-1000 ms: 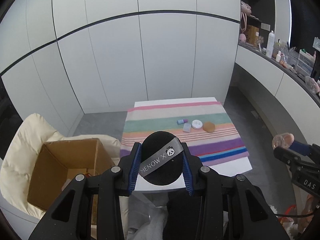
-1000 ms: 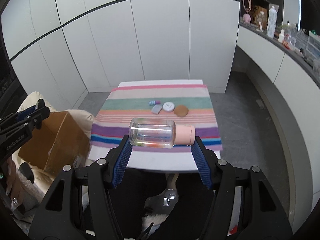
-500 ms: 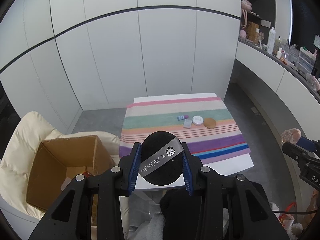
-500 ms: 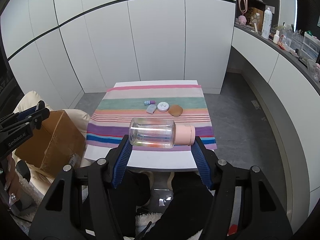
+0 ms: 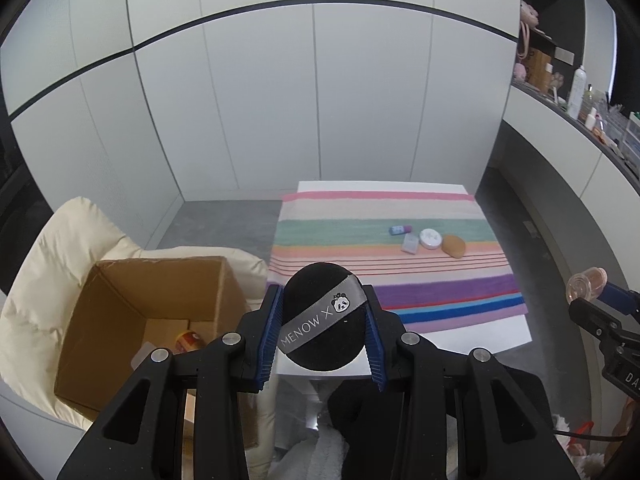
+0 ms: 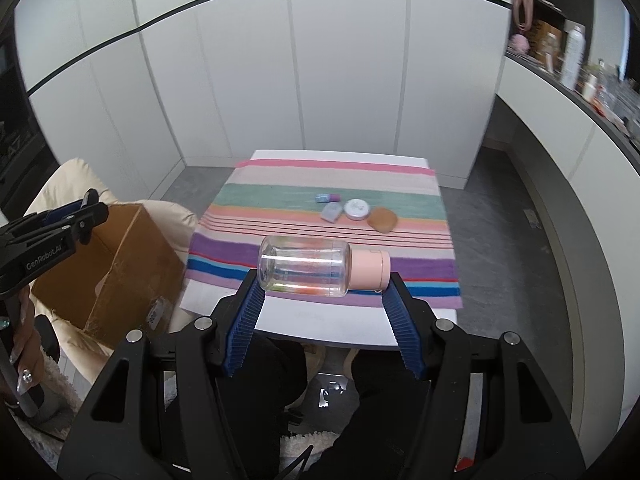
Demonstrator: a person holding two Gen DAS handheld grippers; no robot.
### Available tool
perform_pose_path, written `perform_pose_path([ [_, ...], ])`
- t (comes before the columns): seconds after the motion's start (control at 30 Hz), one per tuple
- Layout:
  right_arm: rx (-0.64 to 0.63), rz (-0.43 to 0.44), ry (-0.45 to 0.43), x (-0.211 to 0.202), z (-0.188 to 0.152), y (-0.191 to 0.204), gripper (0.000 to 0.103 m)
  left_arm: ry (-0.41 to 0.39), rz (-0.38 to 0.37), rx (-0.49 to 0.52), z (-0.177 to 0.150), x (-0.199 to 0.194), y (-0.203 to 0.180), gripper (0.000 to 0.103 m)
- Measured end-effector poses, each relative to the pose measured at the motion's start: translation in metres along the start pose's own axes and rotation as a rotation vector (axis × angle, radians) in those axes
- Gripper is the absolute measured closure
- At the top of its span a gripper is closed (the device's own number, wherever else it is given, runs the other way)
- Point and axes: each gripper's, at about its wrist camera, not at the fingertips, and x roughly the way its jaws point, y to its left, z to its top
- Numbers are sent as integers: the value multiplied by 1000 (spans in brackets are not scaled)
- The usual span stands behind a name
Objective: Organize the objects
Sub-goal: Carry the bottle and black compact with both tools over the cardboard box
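Left wrist view: my left gripper (image 5: 323,322) is clamped on the black powder puff (image 5: 322,320), held between its blue fingers (image 5: 270,334). Left of those fingers sits the open cardboard box (image 5: 160,304). On the right wrist view my right gripper (image 6: 323,286) grips the clear bottle (image 6: 304,266) lengthwise, pink cap against the right finger. Beyond the fingertips, four small items (image 6: 352,212) lie on the striped cloth (image 6: 280,196).

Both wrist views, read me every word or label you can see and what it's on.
"MENOW X" with a panda logo: grey ribbon across the round black powder puff.
"GenRobot.AI": black body of the left claw.
"DA", cut off: right claw's body.
Small white round tin lid: too small to read.
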Motion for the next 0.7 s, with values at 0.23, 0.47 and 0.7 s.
perform_pose_path([
  [0.23,-80,83,18,24,5,45,40,60,48,-49,-17,13,41,64],
  [0.47,-190,184,32,39,9,109,40,72,141,-158,-40,0,104,64],
  [0.7,-323,312,44,40,7,189,40,87,227,-264,-73,-22,163,64],
])
